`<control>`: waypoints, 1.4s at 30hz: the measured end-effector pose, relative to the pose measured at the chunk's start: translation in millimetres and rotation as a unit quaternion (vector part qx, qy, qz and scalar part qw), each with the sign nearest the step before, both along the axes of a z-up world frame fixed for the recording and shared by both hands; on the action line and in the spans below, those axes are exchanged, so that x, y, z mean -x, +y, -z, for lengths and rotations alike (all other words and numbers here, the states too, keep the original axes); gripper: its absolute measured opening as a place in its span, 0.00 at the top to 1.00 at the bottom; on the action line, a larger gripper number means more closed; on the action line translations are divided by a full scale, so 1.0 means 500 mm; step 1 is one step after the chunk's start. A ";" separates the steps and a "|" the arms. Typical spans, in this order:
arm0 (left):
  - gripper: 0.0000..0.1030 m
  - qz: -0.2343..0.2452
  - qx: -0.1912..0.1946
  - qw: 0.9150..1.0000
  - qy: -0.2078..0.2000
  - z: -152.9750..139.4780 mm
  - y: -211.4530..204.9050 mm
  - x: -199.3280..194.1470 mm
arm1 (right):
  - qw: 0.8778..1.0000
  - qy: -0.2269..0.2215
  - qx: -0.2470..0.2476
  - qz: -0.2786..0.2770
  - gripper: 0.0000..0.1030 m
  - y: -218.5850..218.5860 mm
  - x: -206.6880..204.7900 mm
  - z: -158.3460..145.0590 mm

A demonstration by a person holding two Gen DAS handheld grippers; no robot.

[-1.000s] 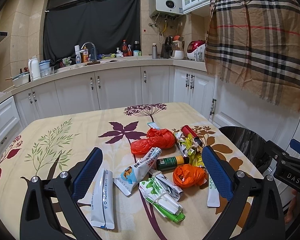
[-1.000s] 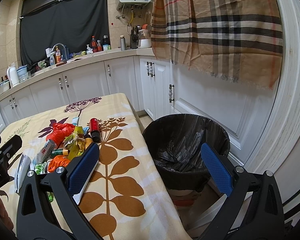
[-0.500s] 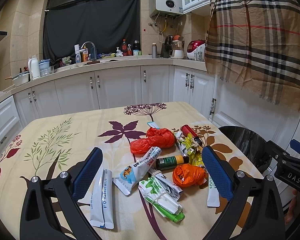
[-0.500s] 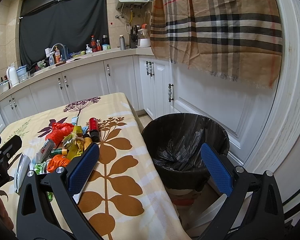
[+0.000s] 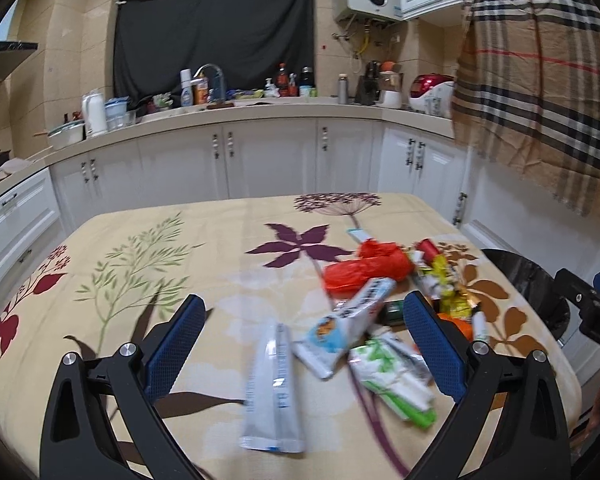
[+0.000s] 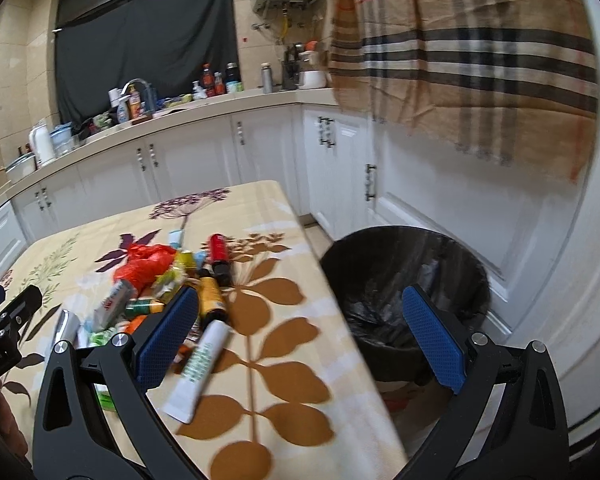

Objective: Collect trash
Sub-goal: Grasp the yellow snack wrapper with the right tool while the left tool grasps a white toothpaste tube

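Note:
A pile of trash lies on the flowered tablecloth: a white tube, a toothpaste tube, a red plastic bag, a green-white packet and a red can. My left gripper hovers open over the pile's near left side, holding nothing. My right gripper is open and empty above the table's right edge. Its left finger is over a white-green tube, its right finger over the black-lined bin. A yellow bottle lies beside the red can.
The bin stands on the floor at the table's right edge. White cabinets and a cluttered counter run behind, and a plaid cloth hangs at the right. The table's left half shows bare cloth.
Both views are blurred by motion. The left gripper has swung left, so the pile now sits to the right. The right gripper has moved in over the table edge, closer to the pile.

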State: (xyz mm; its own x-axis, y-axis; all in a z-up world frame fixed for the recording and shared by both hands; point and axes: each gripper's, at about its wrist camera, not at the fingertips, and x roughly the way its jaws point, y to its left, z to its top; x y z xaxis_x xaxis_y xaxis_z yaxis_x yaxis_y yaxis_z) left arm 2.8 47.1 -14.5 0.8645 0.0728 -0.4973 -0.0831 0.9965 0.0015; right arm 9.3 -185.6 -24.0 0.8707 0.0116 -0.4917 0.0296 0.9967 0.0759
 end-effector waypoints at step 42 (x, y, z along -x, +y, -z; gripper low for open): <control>0.52 -0.013 0.036 0.997 0.074 0.059 0.132 -0.025 | 0.986 0.061 0.040 -0.150 0.91 0.229 -0.131 0.033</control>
